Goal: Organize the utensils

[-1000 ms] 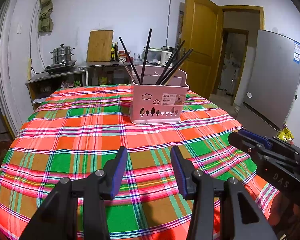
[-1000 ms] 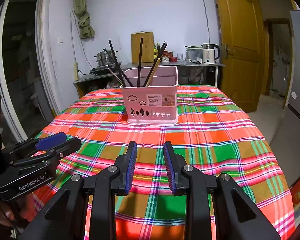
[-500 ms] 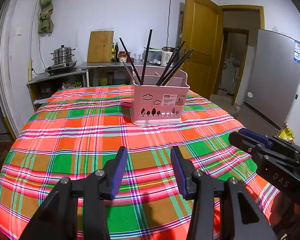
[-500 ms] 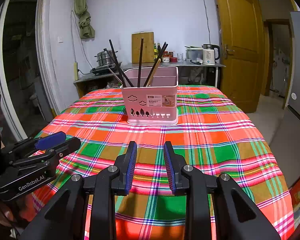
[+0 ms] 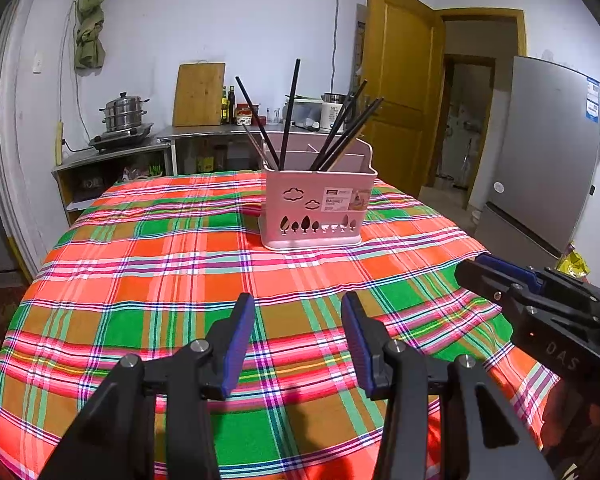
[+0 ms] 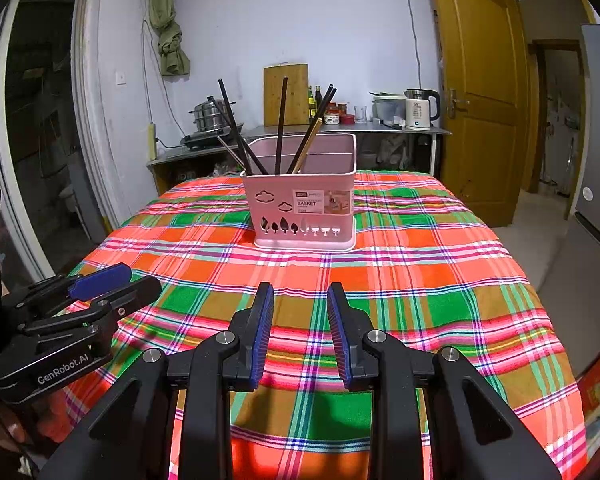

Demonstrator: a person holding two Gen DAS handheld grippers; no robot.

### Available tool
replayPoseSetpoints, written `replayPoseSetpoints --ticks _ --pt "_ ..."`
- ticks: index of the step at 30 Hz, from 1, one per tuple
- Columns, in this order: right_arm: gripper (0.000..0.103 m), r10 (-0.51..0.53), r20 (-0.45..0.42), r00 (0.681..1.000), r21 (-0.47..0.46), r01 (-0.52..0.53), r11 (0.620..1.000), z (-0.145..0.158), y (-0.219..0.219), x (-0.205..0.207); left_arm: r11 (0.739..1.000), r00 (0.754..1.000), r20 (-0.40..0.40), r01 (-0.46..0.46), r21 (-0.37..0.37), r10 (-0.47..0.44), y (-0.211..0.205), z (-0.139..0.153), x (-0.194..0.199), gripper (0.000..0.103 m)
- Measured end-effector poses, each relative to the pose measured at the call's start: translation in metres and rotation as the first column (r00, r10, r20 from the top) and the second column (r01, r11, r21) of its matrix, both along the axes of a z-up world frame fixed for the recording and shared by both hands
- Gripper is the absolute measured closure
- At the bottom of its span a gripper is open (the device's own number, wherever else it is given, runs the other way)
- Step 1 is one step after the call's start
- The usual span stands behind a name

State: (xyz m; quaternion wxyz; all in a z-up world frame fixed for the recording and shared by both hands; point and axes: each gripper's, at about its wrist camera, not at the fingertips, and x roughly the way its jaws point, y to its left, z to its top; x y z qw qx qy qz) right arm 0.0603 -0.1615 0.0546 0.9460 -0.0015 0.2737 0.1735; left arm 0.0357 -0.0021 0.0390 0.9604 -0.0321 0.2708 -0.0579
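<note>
Reading "BASKET" on the pink utensil holder, "GenRobot.AI" on my left gripper. Both it and my right gripper hang parted, empty, over the plaid tablecloth.

"BASKET" printed in dark capitals on the white label stuck to the near wall of the pink utensil basket, right of the cloud cut-outs; smaller lines above and below illegible. Same label readable in the left wrist view.

"GenRobot.AI" in white on the side of the left claw body, seen at far left of the right wrist view.

"DAS" in faint grey on the side of the right claw body, at right of the left wrist view.

"55" with small unreadable marks on the white kettle on the far counter.

Blue-and-white sticker on the grey refrigerator: text too small to read.
</note>
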Motion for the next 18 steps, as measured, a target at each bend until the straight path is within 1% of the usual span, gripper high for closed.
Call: replayPoseSetpoints --ticks 6,18 --pt "0.075 0.000 -0.002 1.000 -0.001 0.000 1.000 -0.0003 0.0002 0.0003 1.000 1.000 0.005 0.007 0.012 -0.007 -0.0038 -0.0013 -0.0020 0.056" --pt "0.075 0.002 -0.005 1.000 -0.005 -0.003 1.000 -0.0009 -0.0004 -0.0007 1.000 1.000 0.004 0.002 0.003 -0.002 -0.0004 -0.0030 -0.0041 0.056"
